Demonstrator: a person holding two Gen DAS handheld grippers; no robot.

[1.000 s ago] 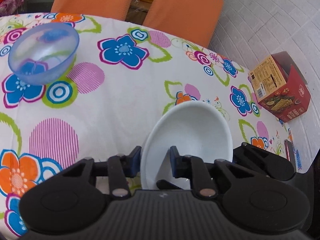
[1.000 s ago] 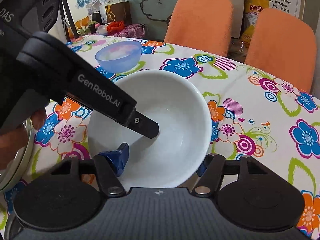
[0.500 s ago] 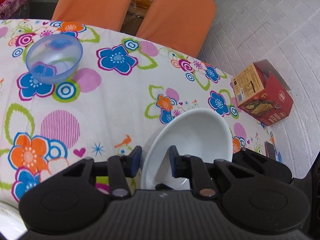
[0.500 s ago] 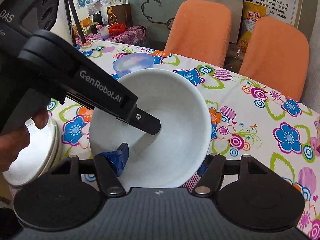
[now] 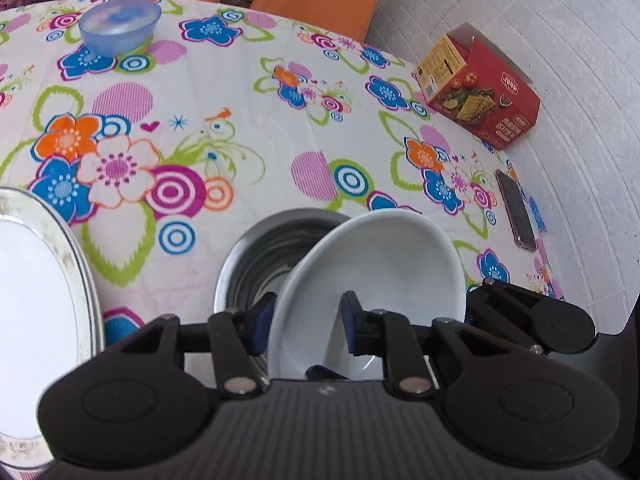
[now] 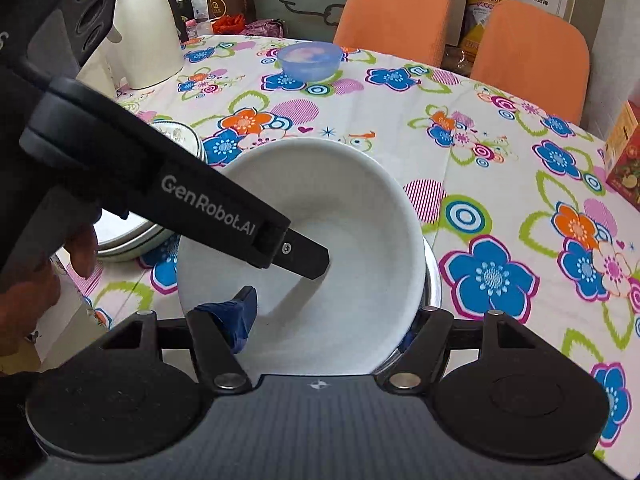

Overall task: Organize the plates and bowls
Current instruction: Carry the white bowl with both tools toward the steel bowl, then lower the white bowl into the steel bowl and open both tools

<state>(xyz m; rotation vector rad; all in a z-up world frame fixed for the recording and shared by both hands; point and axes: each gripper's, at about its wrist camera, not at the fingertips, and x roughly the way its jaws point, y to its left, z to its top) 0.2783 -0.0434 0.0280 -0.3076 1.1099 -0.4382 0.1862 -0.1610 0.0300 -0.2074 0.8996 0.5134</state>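
Clearly, the left claw [image 5: 306, 322] is clamped on the near rim of the white bowl [image 5: 384, 264], one blue pad outside the wall and one inside. The bowl is tilted, its opening facing up and toward the left claw's camera, its far rim raised; a round thing, it shows no long axis. It hangs over a steel bowl [image 5: 256, 252] that sits on the counter [image 5: 248, 92], overlapping that bowl's right part; whether the two touch cannot be told.

From the right wrist view, the right claw [image 6: 324, 320] stands apart, its fingers straddling the white bowl's near edge, the left pad over the bowl's inside and the right finger outside the rim beside the steel rim [image 6: 434, 280]; it grips nothing that can be seen. The left gripper's black body crosses above the bowl's left half, held by a hand [image 6: 44, 272] at the left edge.

Just left of the steel bowl lies a stack of white plates [image 5: 36, 264] with a patterned rim. Far across the flowered cloth stands a translucent blue bowl [image 5: 119, 28], upright, well apart. To the right lie a red cracker box [image 5: 478, 92] and a phone [image 5: 516, 208] near the counter's edge. Two orange chairs [image 6: 528, 44] stand behind.
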